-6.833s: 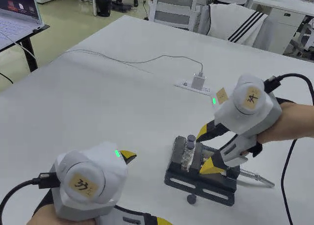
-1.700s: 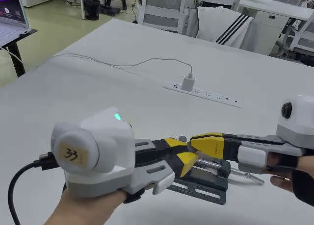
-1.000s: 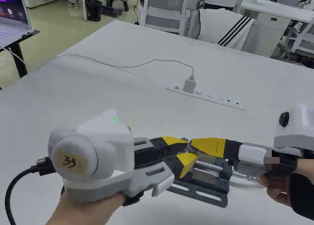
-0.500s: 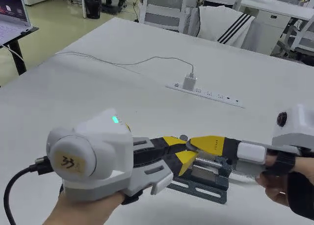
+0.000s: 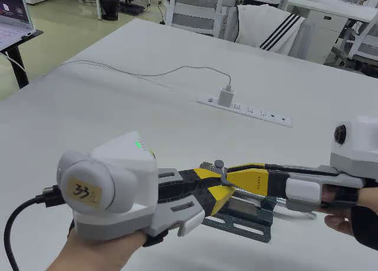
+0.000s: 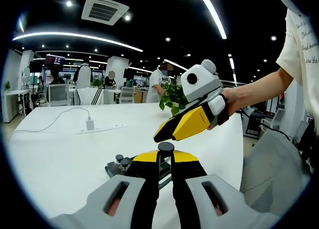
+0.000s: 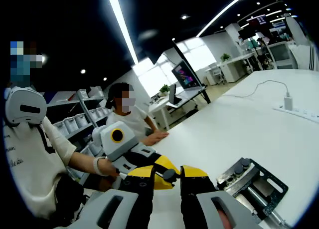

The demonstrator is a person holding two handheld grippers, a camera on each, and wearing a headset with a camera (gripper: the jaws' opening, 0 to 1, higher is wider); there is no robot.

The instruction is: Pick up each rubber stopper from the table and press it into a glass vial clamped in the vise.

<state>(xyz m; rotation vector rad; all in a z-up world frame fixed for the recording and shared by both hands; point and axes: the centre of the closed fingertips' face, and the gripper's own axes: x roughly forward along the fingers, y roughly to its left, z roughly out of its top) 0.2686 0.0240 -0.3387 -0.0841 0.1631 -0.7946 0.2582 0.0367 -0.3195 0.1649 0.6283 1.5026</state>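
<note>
The left gripper (image 6: 166, 158) pinches a dark rubber stopper (image 6: 166, 148) between its tips, which its own view shows plainly. The right gripper (image 6: 160, 135) meets it nearly tip to tip, just above the stopper; whether its jaws are parted or pressed together I cannot tell. The head view half hides the vise (image 7: 264, 183) beneath both grippers. The right gripper view shows it clearly, to the right of its jaws, holding what look like two stoppered vials (image 7: 239, 166).

Matt table (image 5: 118, 94), prob. metal vise (image 5: 239, 226)
</note>
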